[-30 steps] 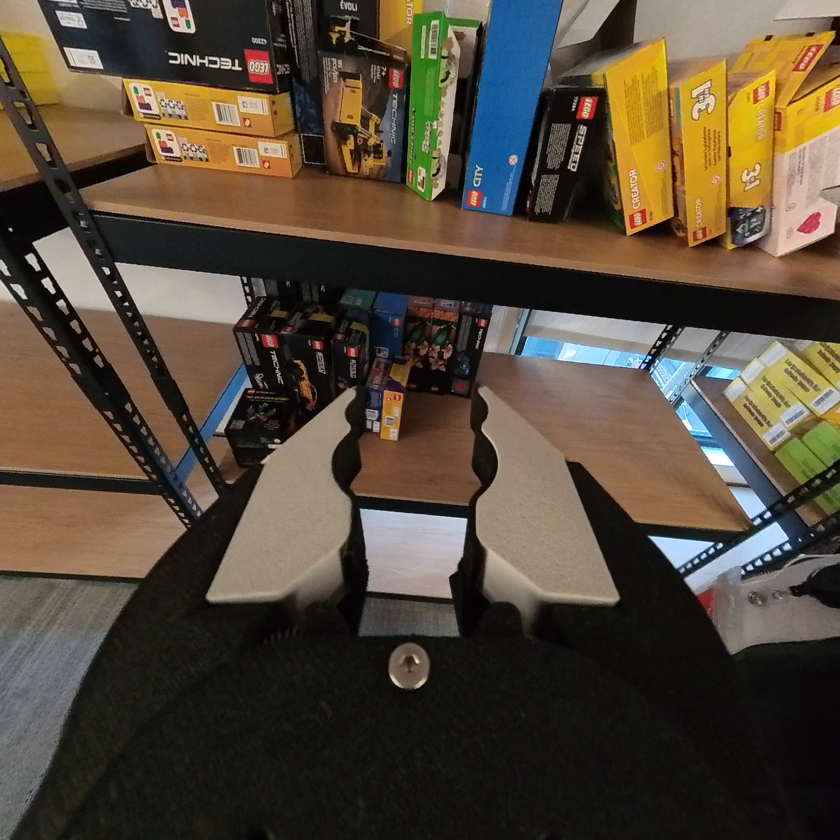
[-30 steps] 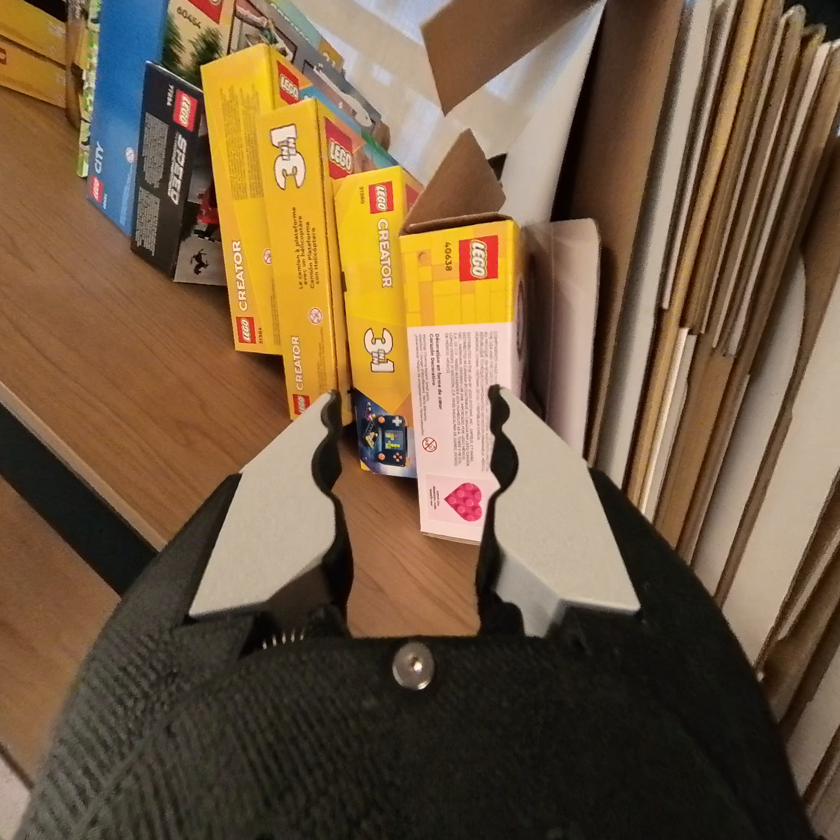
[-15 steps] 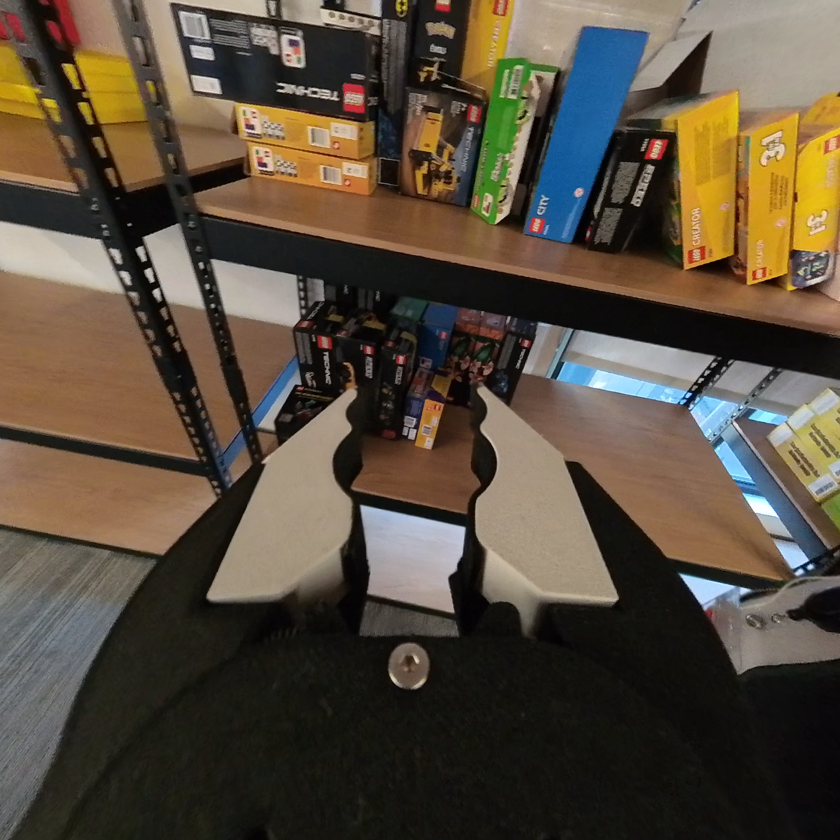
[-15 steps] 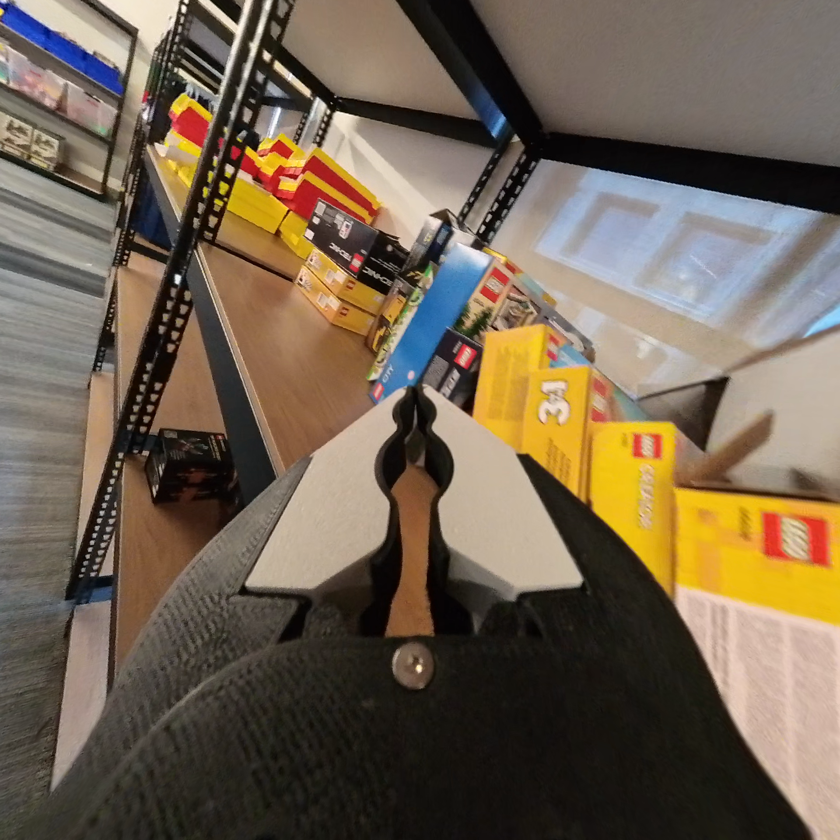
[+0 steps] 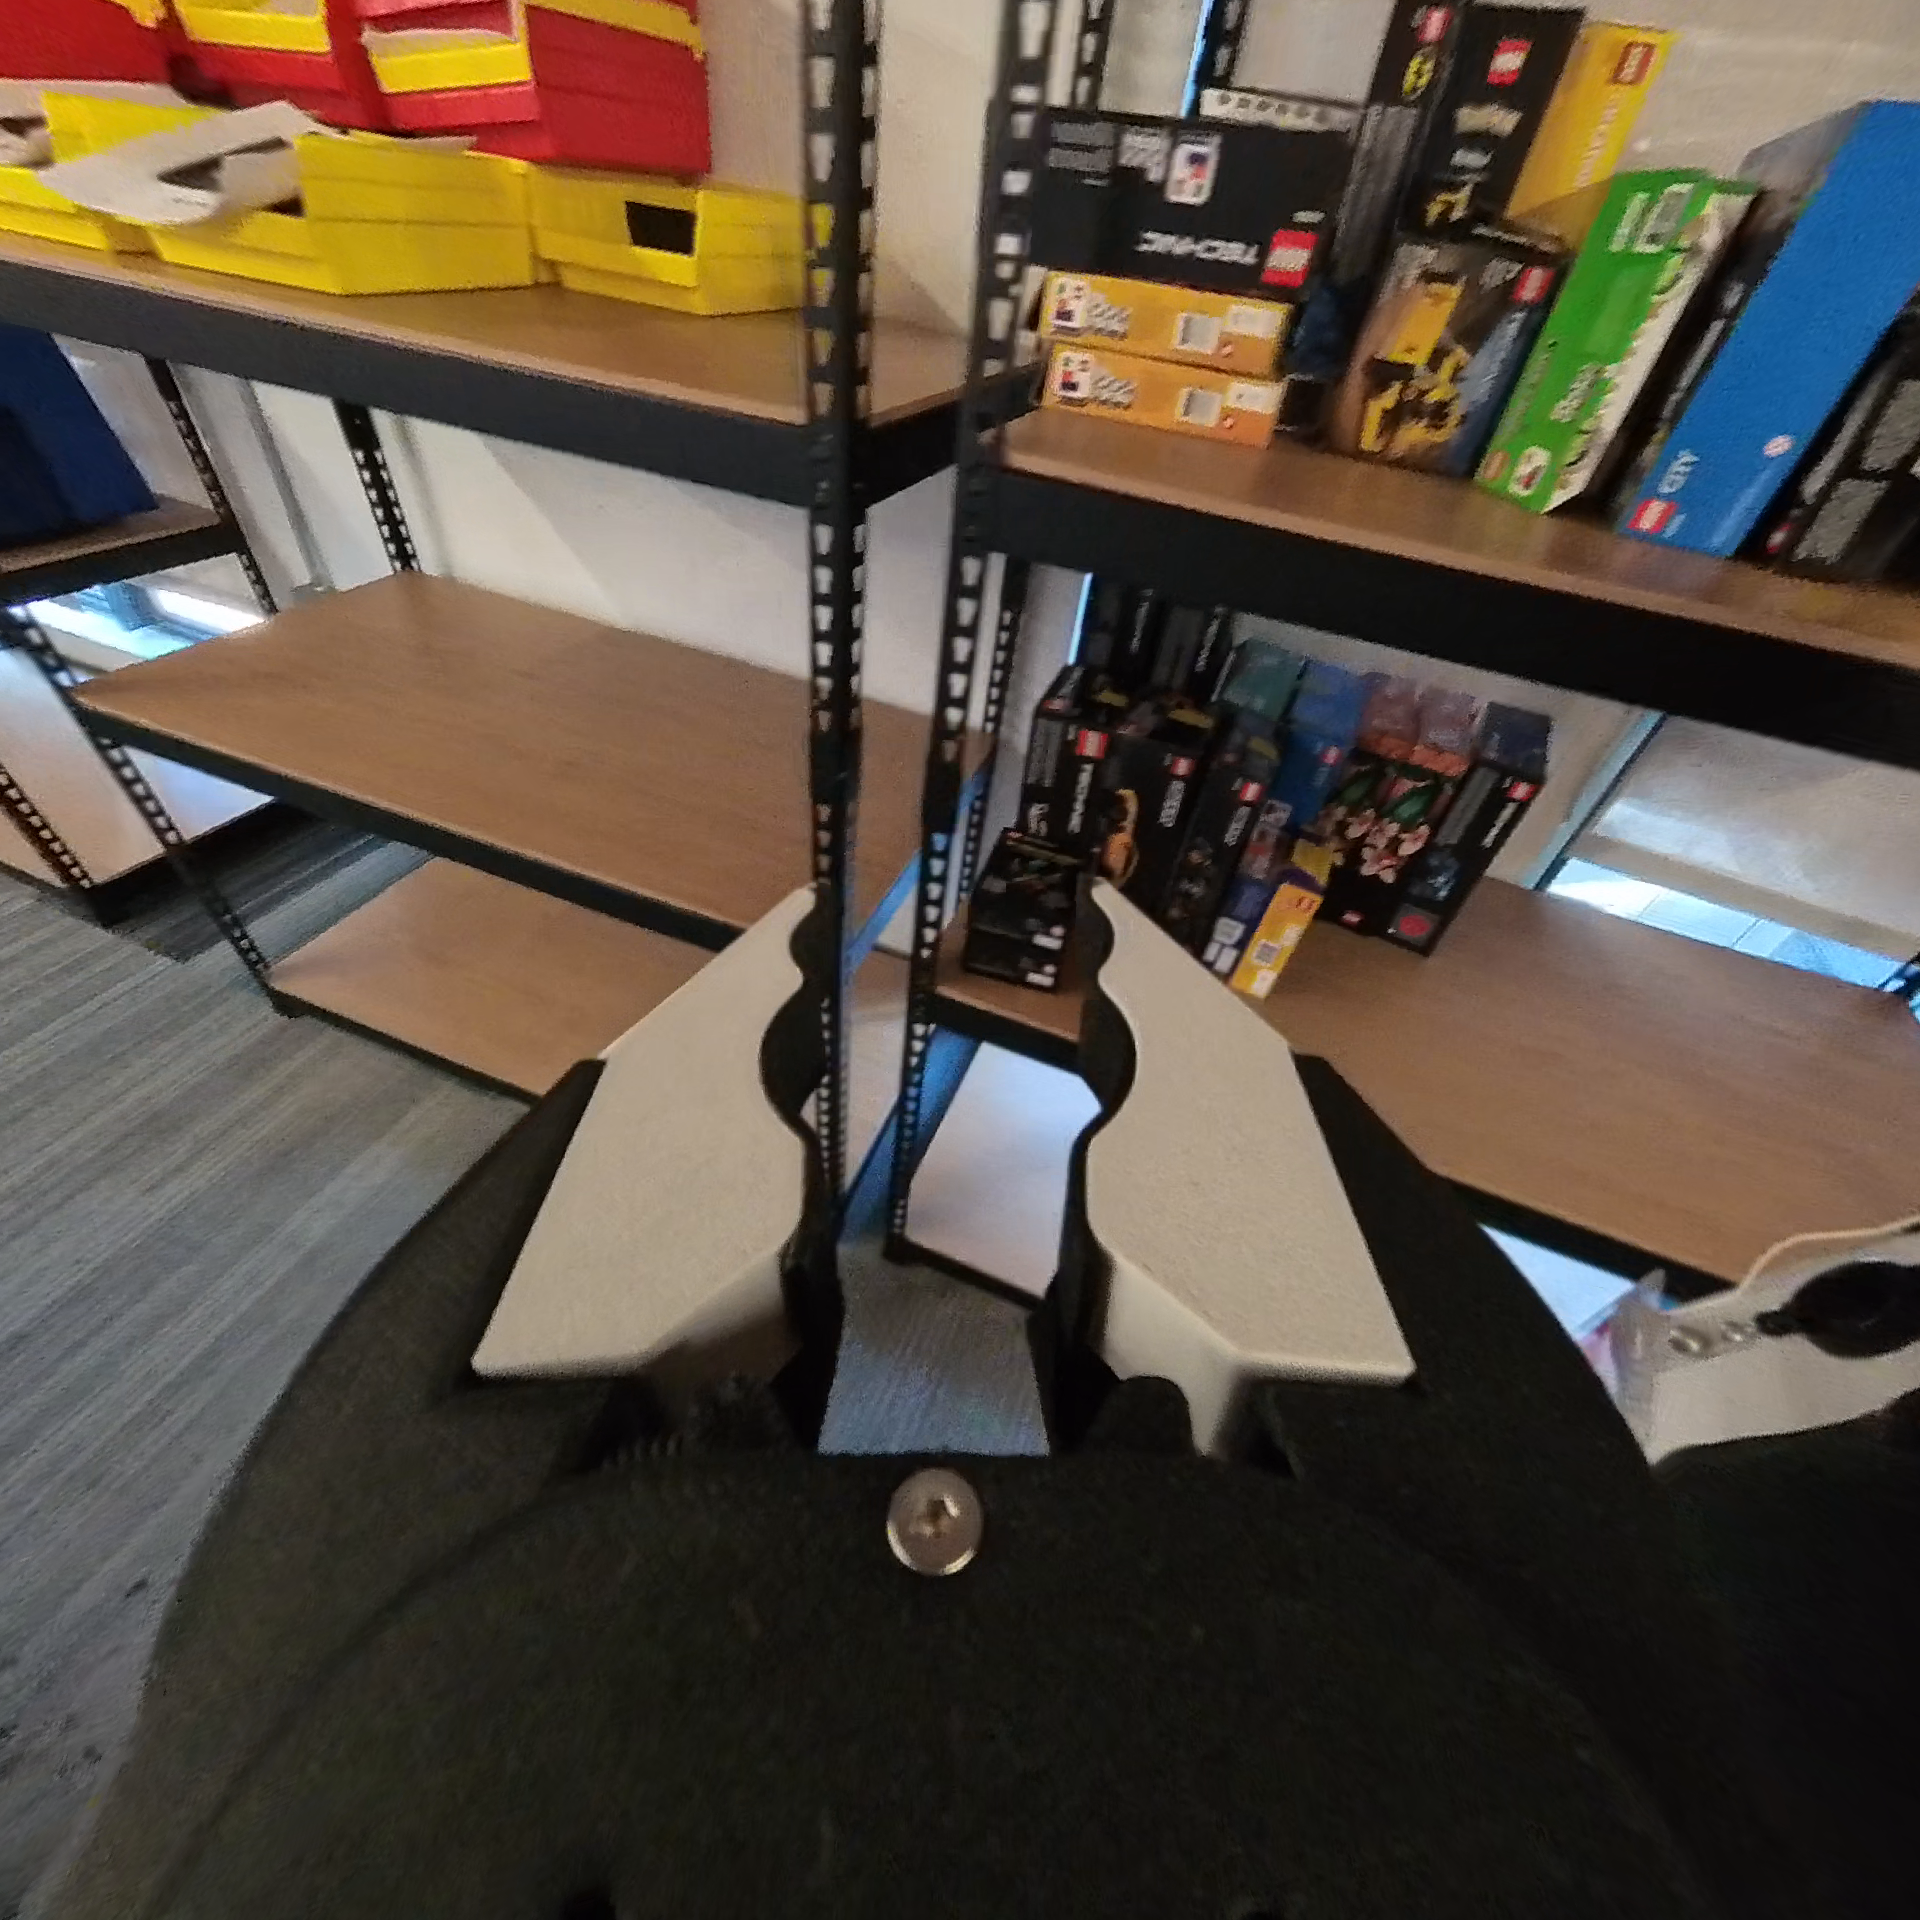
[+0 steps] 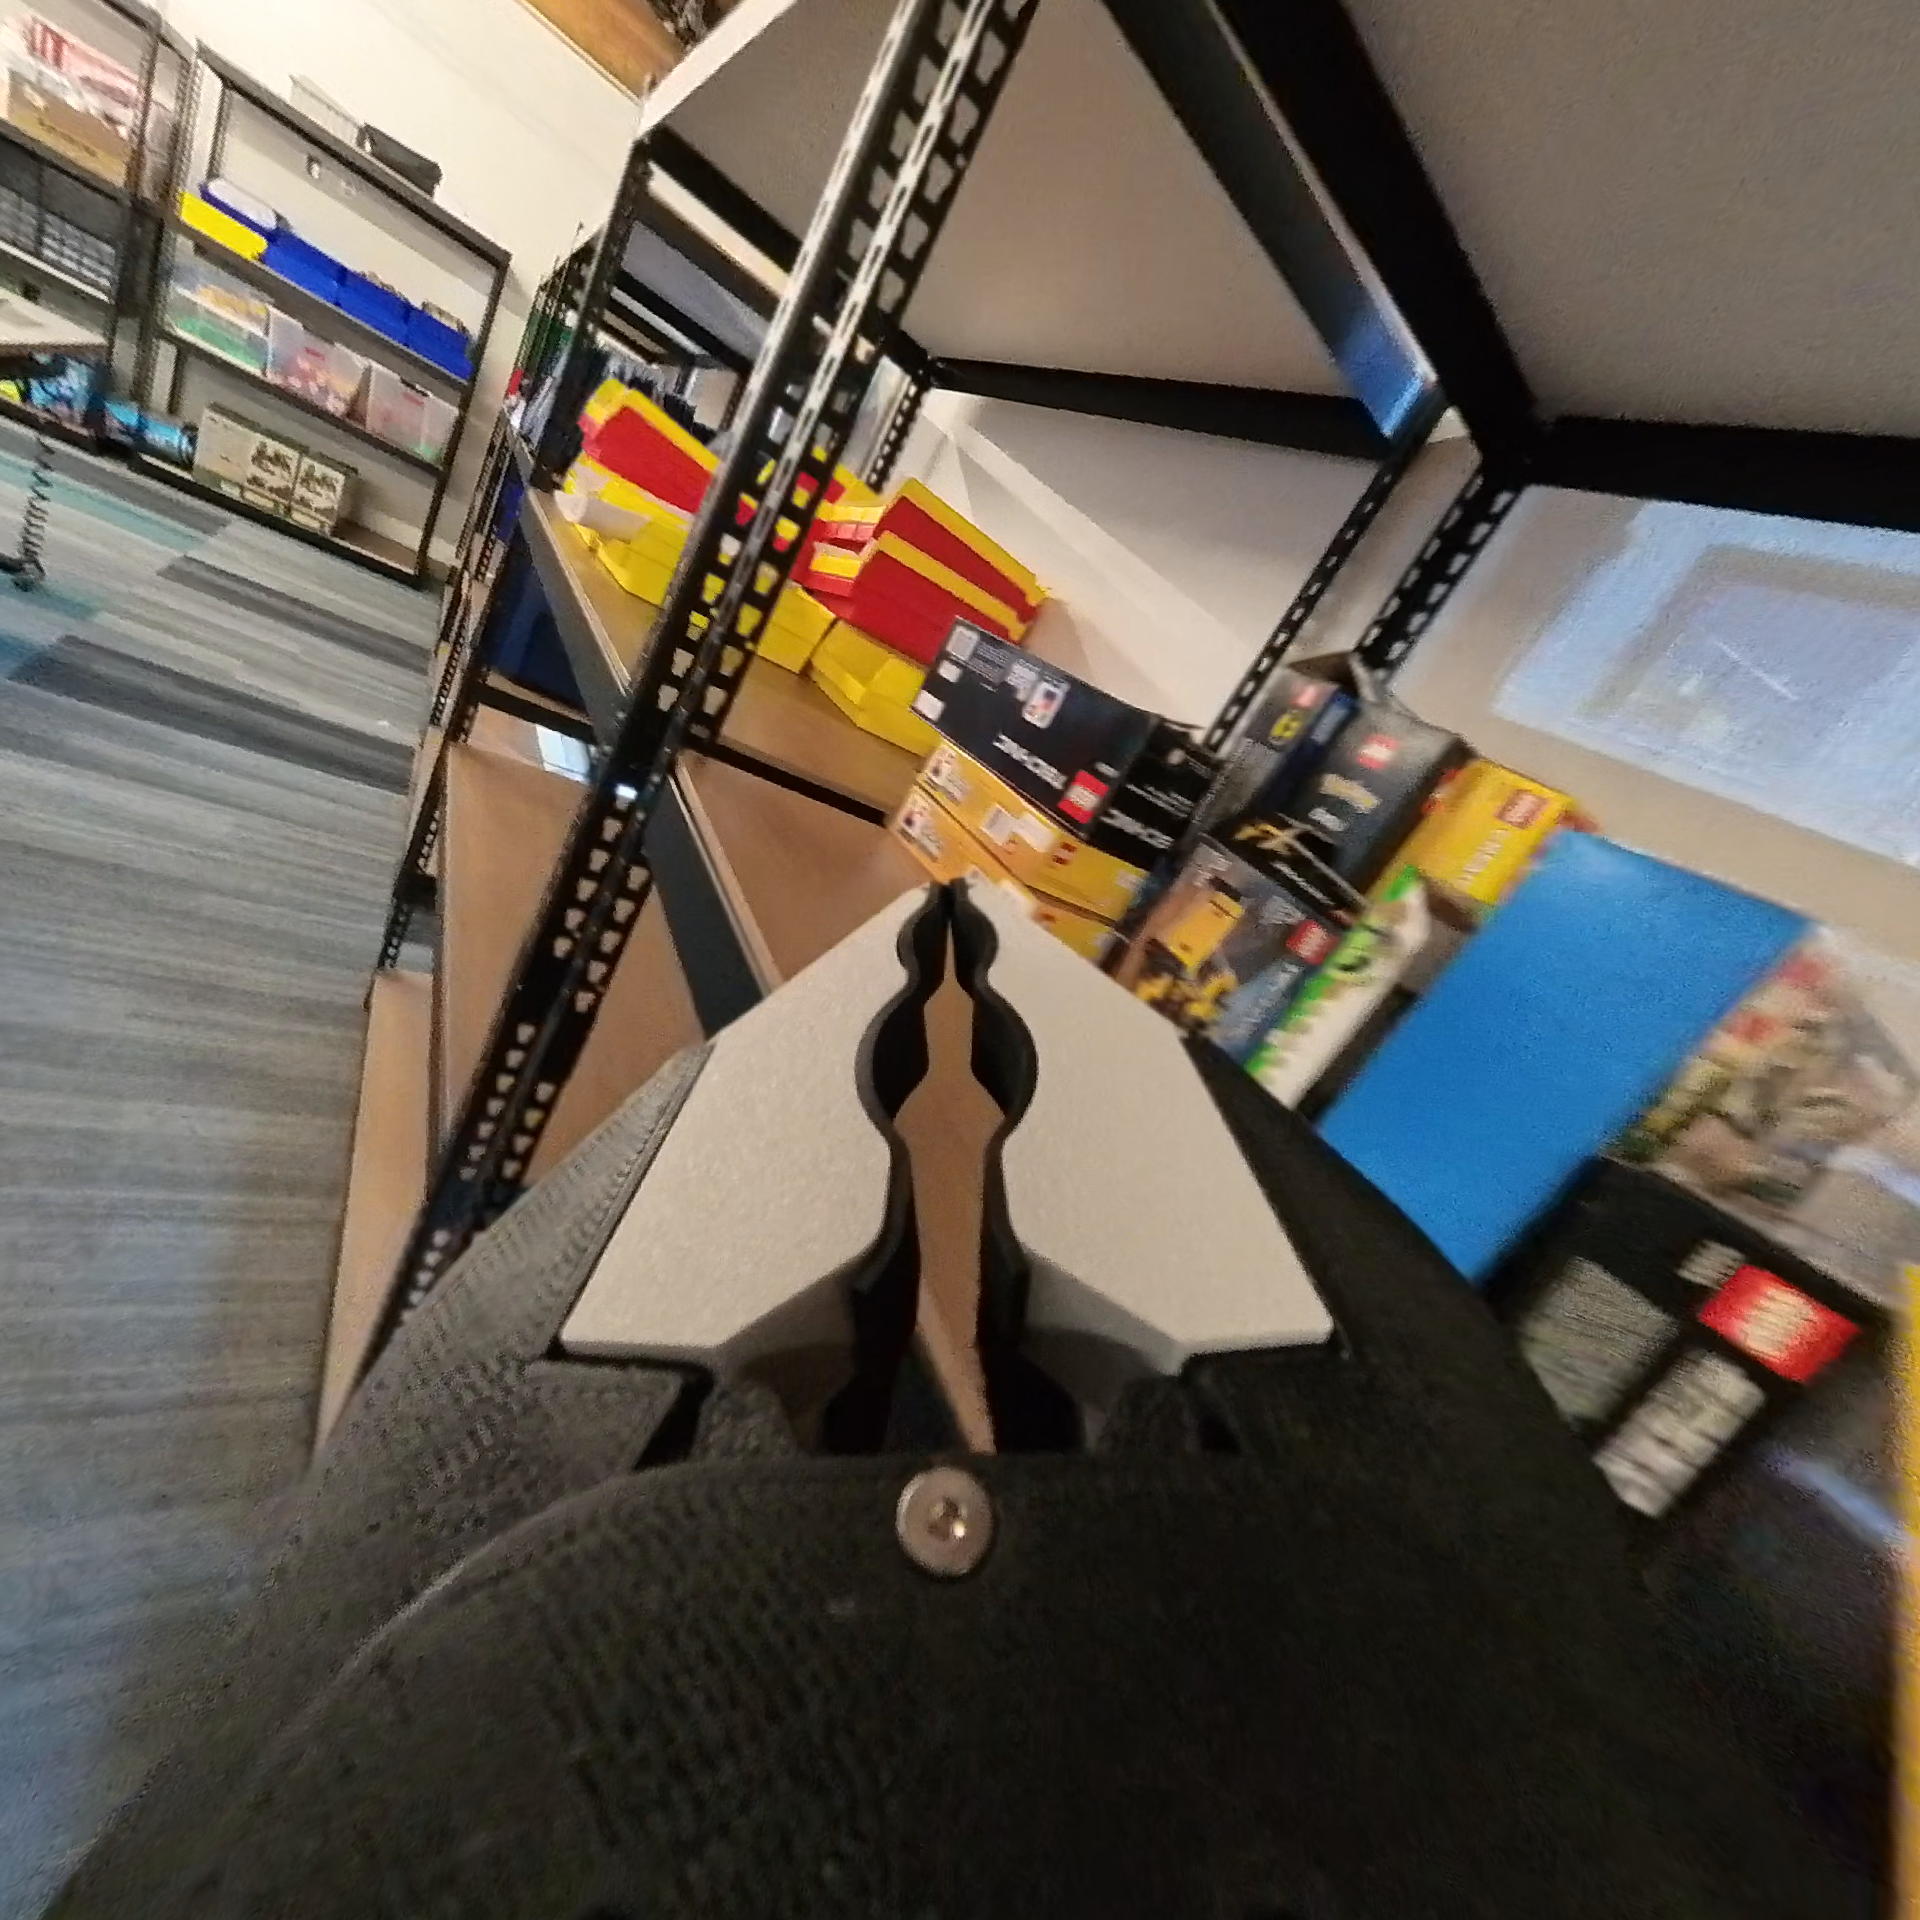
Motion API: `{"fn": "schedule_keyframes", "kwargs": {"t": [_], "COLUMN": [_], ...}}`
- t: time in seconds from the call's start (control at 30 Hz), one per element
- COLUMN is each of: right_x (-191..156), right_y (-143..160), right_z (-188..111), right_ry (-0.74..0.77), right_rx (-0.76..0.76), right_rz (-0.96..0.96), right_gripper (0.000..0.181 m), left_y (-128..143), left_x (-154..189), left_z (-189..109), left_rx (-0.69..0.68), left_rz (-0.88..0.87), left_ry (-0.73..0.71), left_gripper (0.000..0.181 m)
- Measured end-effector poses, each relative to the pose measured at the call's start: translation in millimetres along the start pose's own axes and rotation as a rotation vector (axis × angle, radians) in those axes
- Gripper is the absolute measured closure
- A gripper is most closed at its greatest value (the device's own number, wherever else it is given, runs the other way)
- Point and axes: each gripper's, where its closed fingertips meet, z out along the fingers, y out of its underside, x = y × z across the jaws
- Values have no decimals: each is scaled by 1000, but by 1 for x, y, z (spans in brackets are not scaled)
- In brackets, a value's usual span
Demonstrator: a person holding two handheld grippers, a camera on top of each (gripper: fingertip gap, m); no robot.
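Left claw [image 5: 940, 914], lower centre of frame: released, jaws wide apart, grasping nothing; black shelf uprights [image 5: 831, 623] show through the gap, well beyond.

Right claw [image 6: 951, 896], lower centre: clenched, tips meeting, nothing between them.

Mid frame, right: boxed building sets [image 5: 1278, 821] upright on the lower shelf [image 5: 1558, 1049]; stiff, light cardboard by the look, best gripped across a narrow edge.

Upper left: yellow and red bins [image 5: 416, 208].

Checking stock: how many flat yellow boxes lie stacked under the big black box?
2: an upper yellow box directly under the black box, and a lower yellow box on the shelf board. More behind may be hidden.
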Motion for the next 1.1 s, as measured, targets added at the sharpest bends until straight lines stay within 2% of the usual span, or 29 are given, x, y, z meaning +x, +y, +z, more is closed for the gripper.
{"fn": "schedule_keyframes", "kwargs": {"t": [0.1, 0.17, 0.23, 0.33, 0.4, 0.47, 0.57, 0.67, 0.73, 0.8, 0.9, 1.0, 1.03, 1.1], "right_x": [-44, -60, -75, -91, -110, -129, -138, -127, -116, -114, -142, -196, -216, -247], "right_y": [8, 23, 31, 20, 17, 22, 16, 7, 1, -10, -27, -31, -28, -18], "right_z": [45, 79, 109, 131, 138, 142, 142, 139, 140, 146, 163, 182, 189, 212], "right_ry": [51, 130, 148, 170, 124, 63, 42, 63, 62, 20, -211, -560, -673, -789], "right_rx": [-22, -107, -191, -160, -139, -193, -236, -254, -236, -158, 8, 100, 102, 58], "right_rz": [-1, -21, -19, -15, 15, 4, -80, -113, -121, -98, -34, 186, 260, 369], "right_gripper": [181, 181, 181, 181, 181, 181, 181, 181, 181, 181, 181, 177, 176, 172], "left_y": [4, 4, -4, -22, -30, -36, -46, -48, -52, -60, -64, -55, -52, -46], "left_x": [-66, -114, -150, -207, -234, -254, -266, -275, -274, -268, -255, -243, -243, -244], "left_z": [-4, -4, -5, 2, 14, 29, 55, 83, 99, 110, 121, 131, 135, 143], "left_rx": [-30, -97, -136, -110, -97, -81, -36, -41, -35, -9, 16, 16, 11, -20], "left_rz": [47, 39, 43, 72, 44, 6, -12, 1, -5, -3, 8, 17, 16, -7], "left_ry": [10, 13, 62, 65, 97, 127, 185, 199, 209, 204, 161, 143, 132, 127], "left_gripper": [139, 138, 138, 140, 141, 141, 142, 142, 142, 142, 142, 142, 142, 141]}}
